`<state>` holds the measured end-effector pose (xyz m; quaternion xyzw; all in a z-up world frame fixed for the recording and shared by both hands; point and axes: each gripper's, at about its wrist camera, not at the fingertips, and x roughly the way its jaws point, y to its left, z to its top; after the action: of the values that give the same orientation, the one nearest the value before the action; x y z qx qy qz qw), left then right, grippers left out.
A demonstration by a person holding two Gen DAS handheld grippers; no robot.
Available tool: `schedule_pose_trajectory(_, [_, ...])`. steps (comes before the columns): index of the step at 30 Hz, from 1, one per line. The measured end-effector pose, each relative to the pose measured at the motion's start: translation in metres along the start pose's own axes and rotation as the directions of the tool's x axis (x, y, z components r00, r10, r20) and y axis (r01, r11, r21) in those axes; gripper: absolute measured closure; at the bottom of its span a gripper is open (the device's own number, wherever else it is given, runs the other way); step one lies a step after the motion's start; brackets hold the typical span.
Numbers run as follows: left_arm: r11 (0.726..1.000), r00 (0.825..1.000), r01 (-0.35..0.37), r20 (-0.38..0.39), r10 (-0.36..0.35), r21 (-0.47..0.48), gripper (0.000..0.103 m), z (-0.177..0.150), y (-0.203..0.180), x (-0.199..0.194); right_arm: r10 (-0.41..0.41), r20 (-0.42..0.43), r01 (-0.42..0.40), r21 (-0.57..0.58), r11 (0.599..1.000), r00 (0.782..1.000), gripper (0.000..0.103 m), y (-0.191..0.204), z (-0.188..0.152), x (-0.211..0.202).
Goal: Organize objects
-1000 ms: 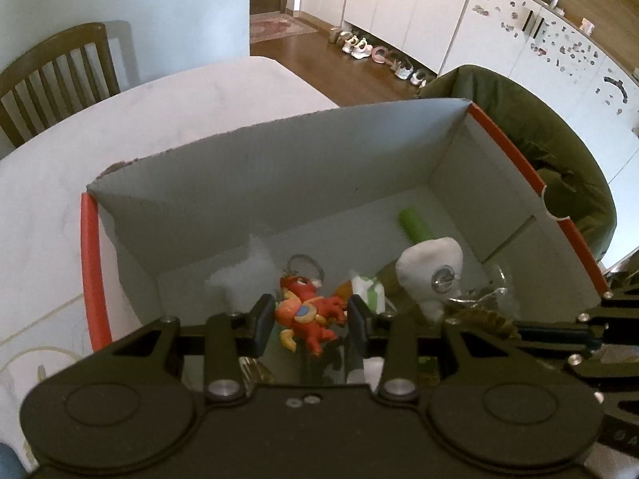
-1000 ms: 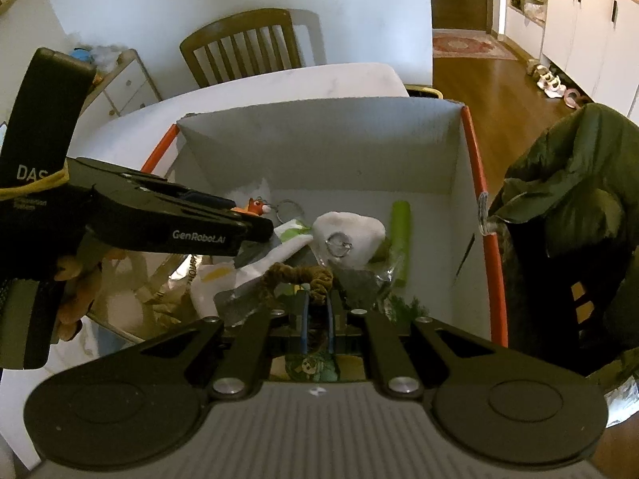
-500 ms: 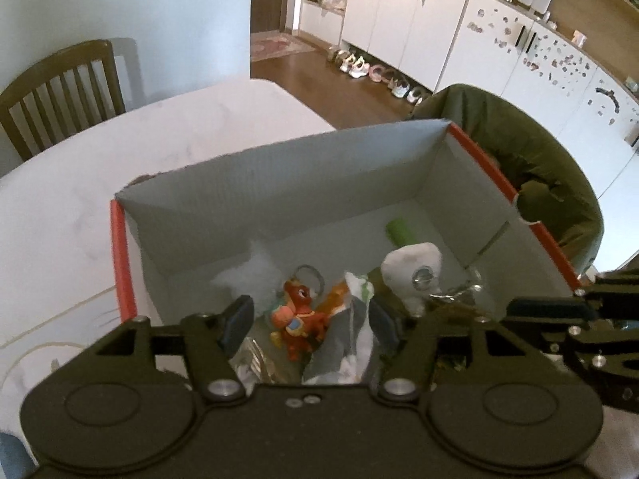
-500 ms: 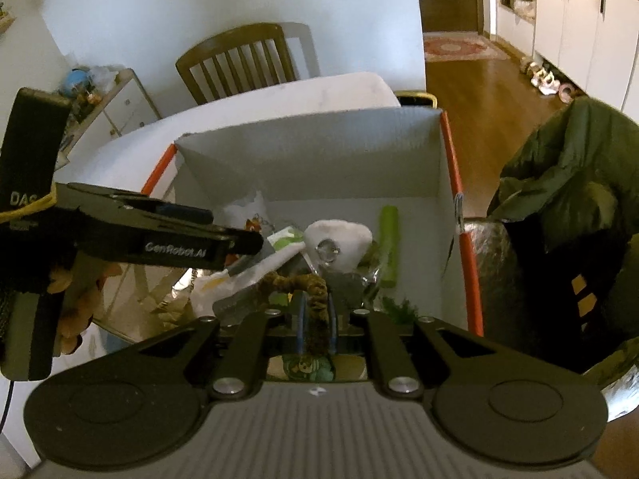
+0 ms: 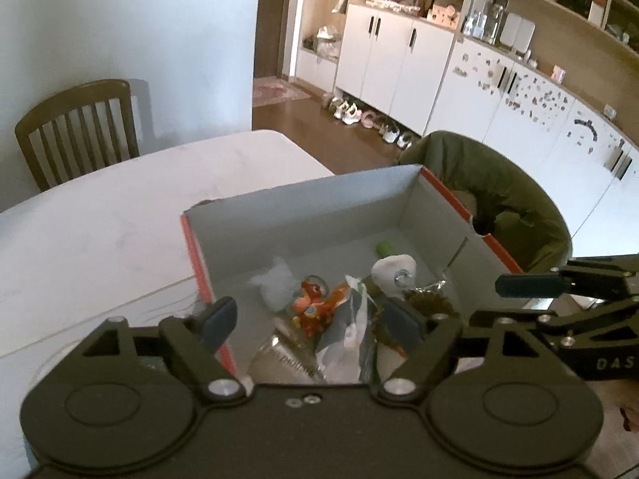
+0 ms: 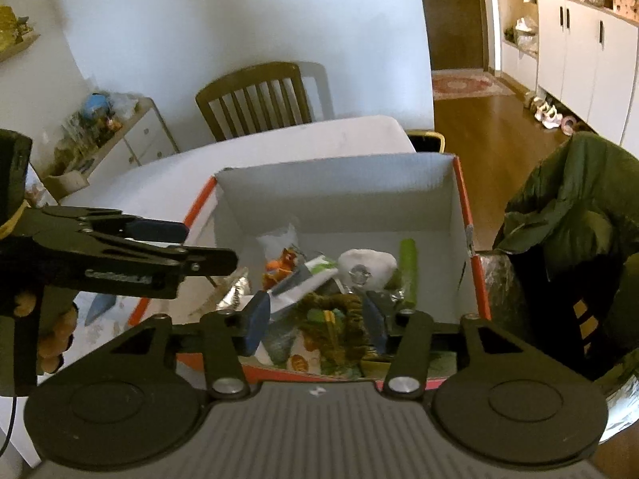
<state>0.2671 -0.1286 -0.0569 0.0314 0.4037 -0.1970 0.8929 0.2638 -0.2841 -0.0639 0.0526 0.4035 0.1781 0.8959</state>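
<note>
We read the orange dragon toy (image 5: 315, 307) as the piece most lately dealt with: it lies on the floor of the box (image 5: 303, 215), beside a white crumpled bag (image 5: 273, 285), with a white plush (image 5: 393, 269), a green tube (image 6: 408, 267) and a brown fuzzy toy (image 6: 339, 319) heaped to its other side. By our judgement the sorting is well along, since all these small things already sit inside the box and the white table (image 5: 120, 223) around it shows bare where we can see it. What may be left we cannot tell from here; the near edge of the table is hidden by the tools.

The dragon lies below and ahead of our left gripper (image 5: 309, 315), clear of both pads. Its jaws stand wide and are opening, with nothing clamped between them. Our right gripper (image 6: 315, 315) hangs over the near end of the box, above the brown fuzzy toy; its jaws are about half apart and opening, and we judge the toy free of the pads, lying in the heap
</note>
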Motion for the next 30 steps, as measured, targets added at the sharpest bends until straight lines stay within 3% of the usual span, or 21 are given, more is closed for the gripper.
schedule_pose_trajectory(14, [0.999, 0.997, 0.033, 0.075, -0.035, 0.025, 0.013, -0.028, 0.014, -0.058, -0.016, 0.087, 0.013, 0.028, 1.0, 0.996, 0.029, 0.037, -0.017, -0.037])
schedule_pose_trajectory(19, [0.998, 0.994, 0.049, 0.097, -0.052, 0.033, 0.001, -0.036, 0.015, -0.072, -0.027, 0.113, 0.024, 0.034, 0.999, 0.993, 0.023, 0.05, -0.023, -0.049])
schedule_pose_trajectory(21, [0.998, 0.993, 0.051, 0.102, -0.055, 0.035, 0.001, -0.039, 0.015, -0.076, -0.038, 0.126, 0.033, 0.041, 0.999, 0.991, 0.02, 0.055, -0.026, -0.054])
schedule_pose_trajectory(30, [0.998, 0.991, 0.046, 0.12, -0.052, 0.053, 0.0, -0.048, 0.011, -0.09, -0.094, 0.151, 0.085, 0.069, 0.994, 0.984, 0.018, 0.07, -0.041, -0.068])
